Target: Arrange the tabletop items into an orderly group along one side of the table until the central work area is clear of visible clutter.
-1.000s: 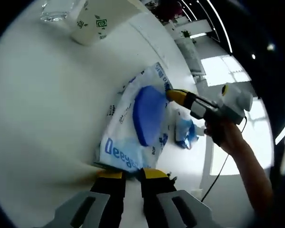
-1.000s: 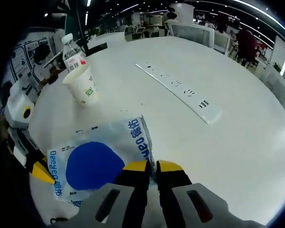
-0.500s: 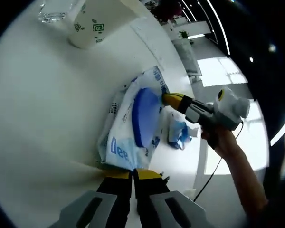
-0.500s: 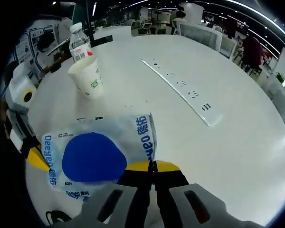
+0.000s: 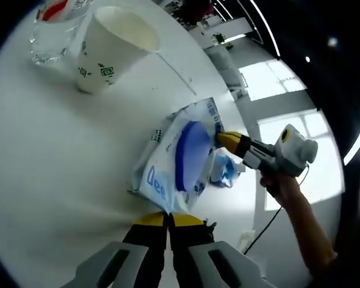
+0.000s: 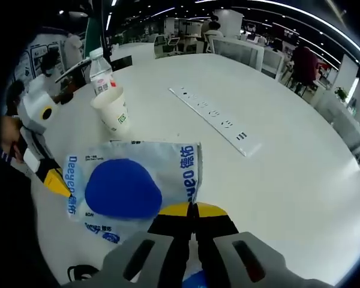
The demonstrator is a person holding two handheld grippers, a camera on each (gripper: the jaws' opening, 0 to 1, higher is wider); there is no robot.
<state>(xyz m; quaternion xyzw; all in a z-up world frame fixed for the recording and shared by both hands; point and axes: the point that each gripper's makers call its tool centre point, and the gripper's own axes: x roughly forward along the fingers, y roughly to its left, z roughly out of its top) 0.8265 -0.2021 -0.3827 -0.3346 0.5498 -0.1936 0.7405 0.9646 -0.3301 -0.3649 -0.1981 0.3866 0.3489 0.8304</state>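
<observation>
A soft white plastic packet (image 6: 135, 183) with a big blue round patch and blue lettering lies on the white table (image 6: 300, 162), held at opposite edges. The right gripper (image 6: 192, 211) has its yellow-tipped jaws pinched shut on the near edge, and the left gripper (image 5: 168, 218) is clamped on the other end. Beyond the packet stand a paper cup (image 6: 112, 110) and a water bottle (image 6: 99, 71), close together. A long power strip (image 6: 215, 119) lies further right.
</observation>
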